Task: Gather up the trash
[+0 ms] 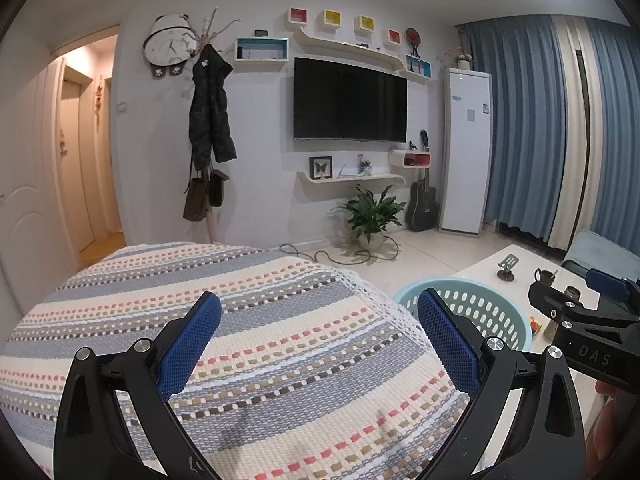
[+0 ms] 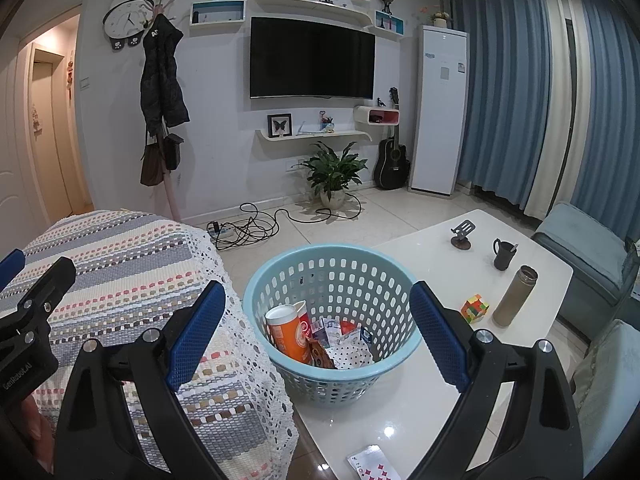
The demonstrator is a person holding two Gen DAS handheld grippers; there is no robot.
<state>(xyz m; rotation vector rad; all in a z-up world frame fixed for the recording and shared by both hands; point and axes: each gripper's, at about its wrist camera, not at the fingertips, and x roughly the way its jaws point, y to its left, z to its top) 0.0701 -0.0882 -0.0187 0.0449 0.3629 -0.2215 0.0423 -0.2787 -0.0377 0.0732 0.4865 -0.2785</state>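
Note:
A light blue perforated basket (image 2: pixel 332 276) stands on the white table (image 2: pixel 424 396) and holds an orange cup (image 2: pixel 286 330) and several snack wrappers (image 2: pixel 344 340). My right gripper (image 2: pixel 316 334) is open and empty, its jaws wide apart just in front of the basket. My left gripper (image 1: pixel 320 338) is open and empty above the striped woven cover (image 1: pixel 256 344). The basket's rim shows in the left wrist view (image 1: pixel 472 300), to the right. A white wrapper with red marks (image 2: pixel 372 466) lies on the table's near edge.
On the table stand a Rubik's cube (image 2: pixel 475 307), a metal flask (image 2: pixel 515 296), a black mug (image 2: pixel 503 254) and a phone stand (image 2: pixel 462 234). The striped cover (image 2: pixel 152 304) drapes furniture to the left. Cables (image 2: pixel 248 228) and a potted plant (image 2: pixel 334 176) are on the floor beyond.

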